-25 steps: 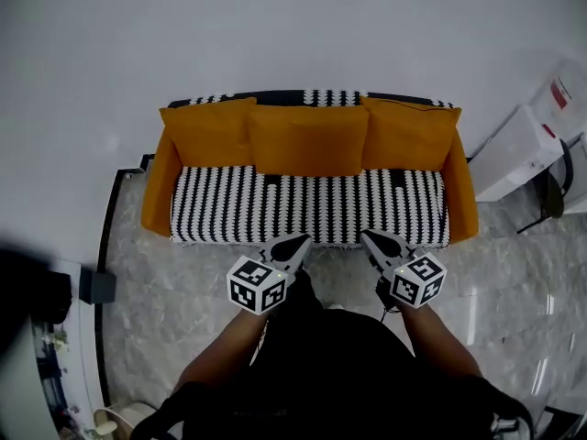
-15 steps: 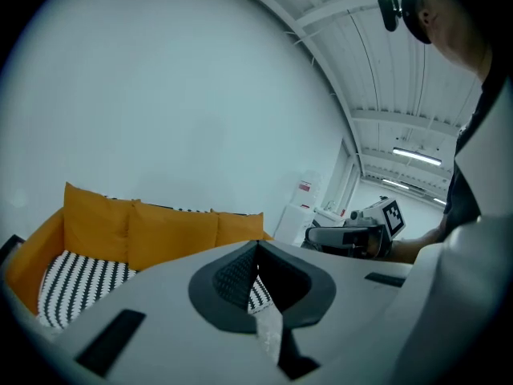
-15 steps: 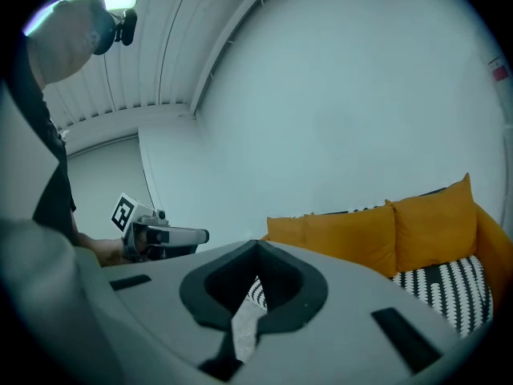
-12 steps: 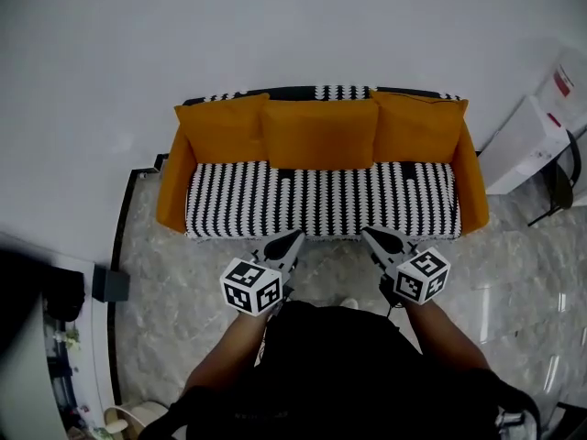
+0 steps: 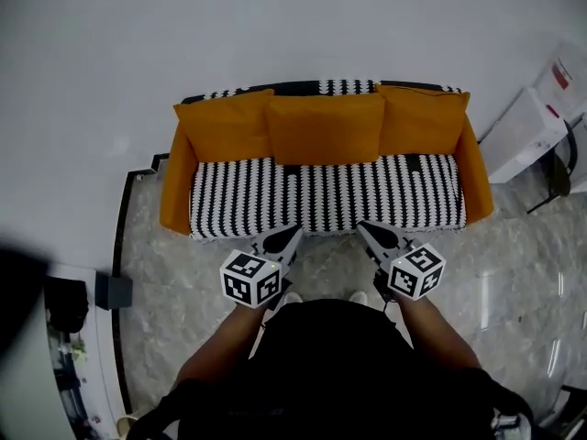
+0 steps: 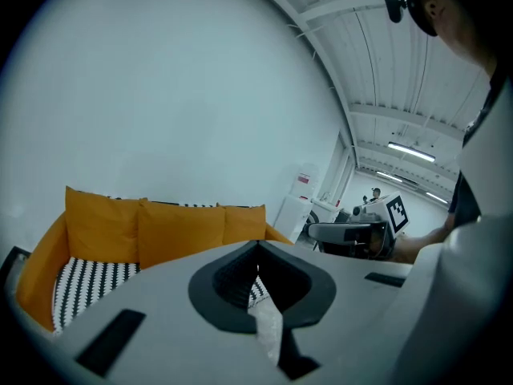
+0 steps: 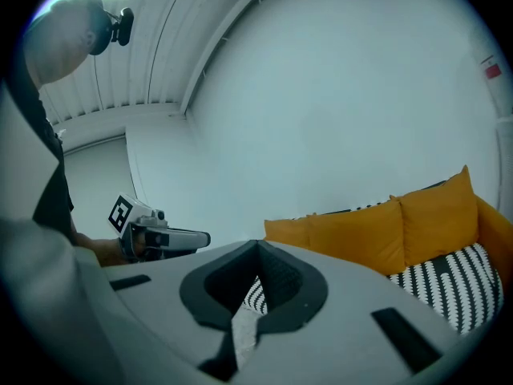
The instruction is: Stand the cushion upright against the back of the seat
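A sofa with a black-and-white striped seat (image 5: 321, 195) and orange arms stands against the white wall. Three orange cushions stand upright along its back: left cushion (image 5: 223, 126), middle cushion (image 5: 326, 129), right cushion (image 5: 420, 120). They also show as a row in the left gripper view, middle cushion (image 6: 178, 229), and in the right gripper view, middle cushion (image 7: 361, 235). My left gripper (image 5: 295, 234) and right gripper (image 5: 361, 227) hang side by side just in front of the seat's front edge. Both are shut and hold nothing.
The marble-patterned floor (image 5: 156, 264) lies in front of the sofa. A white cabinet (image 5: 523, 136) stands to the right of the sofa, and a small dark box (image 5: 114, 291) sits on the floor at the left. My own body fills the bottom of the head view.
Both grippers and I have drawn back from the sofa; the sofa sits a little farther off and shifted right in the head view. The cushions have not moved.
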`<state>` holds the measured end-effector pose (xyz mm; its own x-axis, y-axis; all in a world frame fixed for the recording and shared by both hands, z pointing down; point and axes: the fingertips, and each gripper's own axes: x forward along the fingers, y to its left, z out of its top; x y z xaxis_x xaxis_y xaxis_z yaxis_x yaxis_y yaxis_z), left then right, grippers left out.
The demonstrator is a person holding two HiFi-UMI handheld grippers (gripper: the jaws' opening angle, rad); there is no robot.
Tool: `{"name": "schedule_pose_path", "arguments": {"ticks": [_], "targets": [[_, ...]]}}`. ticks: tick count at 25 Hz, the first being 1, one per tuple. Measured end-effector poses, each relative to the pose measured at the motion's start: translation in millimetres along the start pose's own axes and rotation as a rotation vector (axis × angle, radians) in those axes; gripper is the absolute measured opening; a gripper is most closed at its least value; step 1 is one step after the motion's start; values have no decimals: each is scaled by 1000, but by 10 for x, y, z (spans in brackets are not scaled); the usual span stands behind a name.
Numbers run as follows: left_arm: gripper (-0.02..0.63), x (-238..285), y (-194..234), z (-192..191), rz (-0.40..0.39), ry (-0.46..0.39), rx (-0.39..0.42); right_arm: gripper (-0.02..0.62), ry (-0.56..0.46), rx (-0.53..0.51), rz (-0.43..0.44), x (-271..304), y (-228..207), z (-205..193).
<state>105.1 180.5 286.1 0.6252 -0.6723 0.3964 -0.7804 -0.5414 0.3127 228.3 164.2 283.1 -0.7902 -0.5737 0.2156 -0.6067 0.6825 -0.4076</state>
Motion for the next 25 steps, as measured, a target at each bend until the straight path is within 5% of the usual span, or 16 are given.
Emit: {"name": "schedule_pose_path", "arguments": {"ticks": [9, 25], "targets": [[17, -45, 221, 92, -51, 6, 38, 35, -19, 31, -68, 168, 70, -37], [17, 27, 180, 155, -77, -32, 42, 35, 20, -23, -60, 99, 139, 32]]}}
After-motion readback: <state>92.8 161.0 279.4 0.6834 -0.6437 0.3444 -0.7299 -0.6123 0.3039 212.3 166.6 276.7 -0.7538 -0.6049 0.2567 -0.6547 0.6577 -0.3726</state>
